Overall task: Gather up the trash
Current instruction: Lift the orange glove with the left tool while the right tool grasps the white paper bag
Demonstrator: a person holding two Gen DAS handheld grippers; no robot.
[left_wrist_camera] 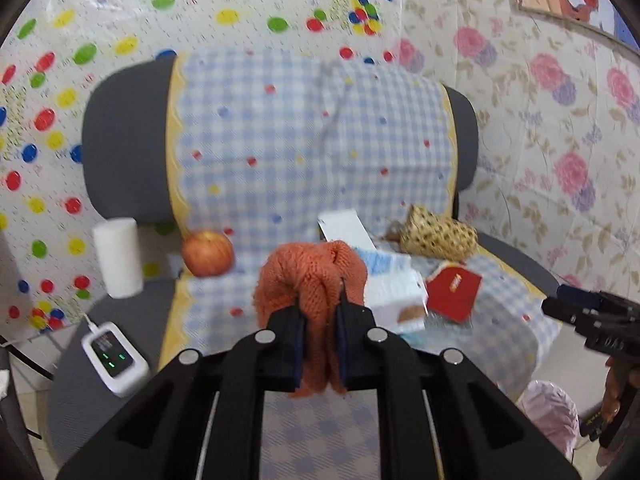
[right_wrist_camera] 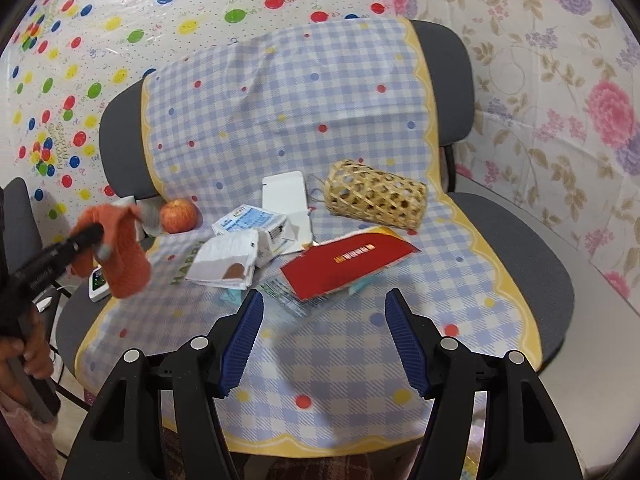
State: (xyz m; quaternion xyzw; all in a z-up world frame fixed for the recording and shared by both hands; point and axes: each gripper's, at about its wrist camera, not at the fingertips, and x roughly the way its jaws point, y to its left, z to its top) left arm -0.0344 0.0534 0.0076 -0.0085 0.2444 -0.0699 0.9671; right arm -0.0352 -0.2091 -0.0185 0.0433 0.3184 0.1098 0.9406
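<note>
Left hand-held gripper (left_wrist_camera: 320, 320) is clamped on the orange net (left_wrist_camera: 312, 276), raised left of the red envelope (right_wrist_camera: 348, 264). Keep the clamp firm during carry. Right hand-held gripper (right_wrist_camera: 324, 340) stands apart, empty.

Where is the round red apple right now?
In the right wrist view the round red apple sits at the back left of the checked cloth on the chair, left of the white cartons.
</note>
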